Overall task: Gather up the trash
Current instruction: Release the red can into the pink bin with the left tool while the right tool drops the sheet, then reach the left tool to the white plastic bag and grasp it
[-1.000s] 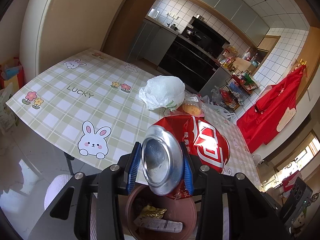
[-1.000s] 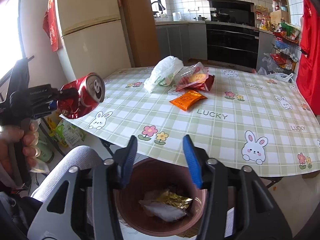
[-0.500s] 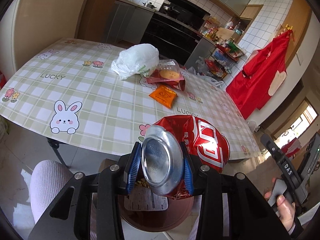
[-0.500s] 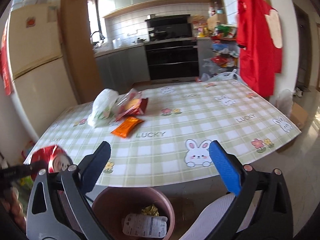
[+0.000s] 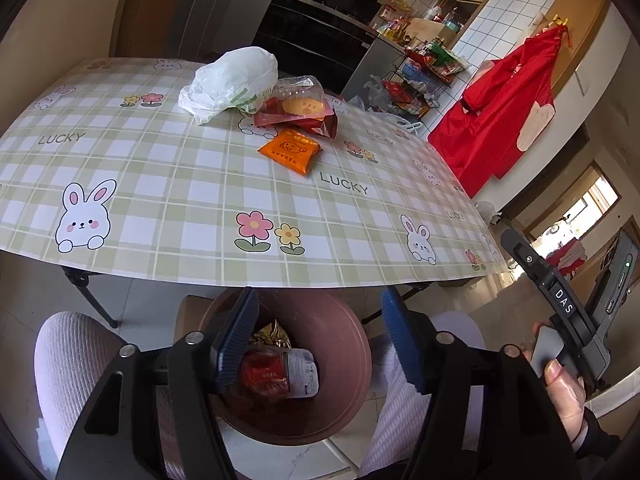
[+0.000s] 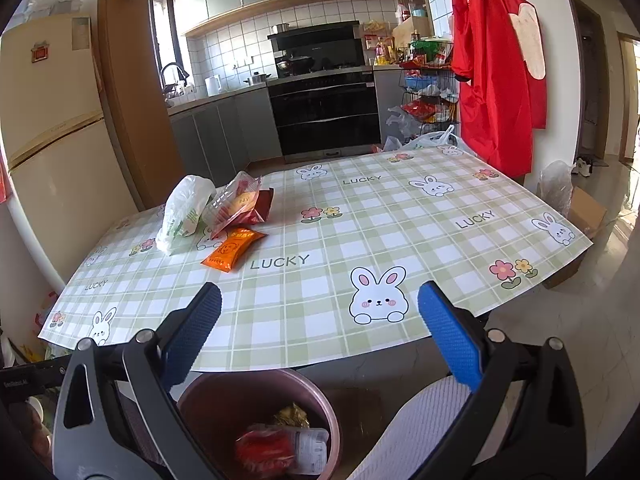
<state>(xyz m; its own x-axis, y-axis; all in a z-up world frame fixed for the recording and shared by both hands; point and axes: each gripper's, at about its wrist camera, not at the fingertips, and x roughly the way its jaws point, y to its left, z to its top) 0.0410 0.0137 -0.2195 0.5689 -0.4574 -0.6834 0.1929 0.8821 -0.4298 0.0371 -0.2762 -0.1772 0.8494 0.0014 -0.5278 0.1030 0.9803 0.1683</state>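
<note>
Dropping trash: the left gripper (image 5: 318,336) has just opened over the bin (image 5: 352,392), and the red can (image 5: 264,372) lies inside. The right gripper (image 6: 320,332) hangs wide open and empty. Next, I think, comes reaching to the table (image 6: 320,300) for the orange packet (image 6: 233,251).

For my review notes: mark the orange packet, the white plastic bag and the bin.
orange packet (image 5: 289,151), left wrist view, printed face.
white plastic bag (image 6: 185,209), right wrist view, bulging side.
bin (image 5: 352,344), left wrist view, inner wall.
</note>
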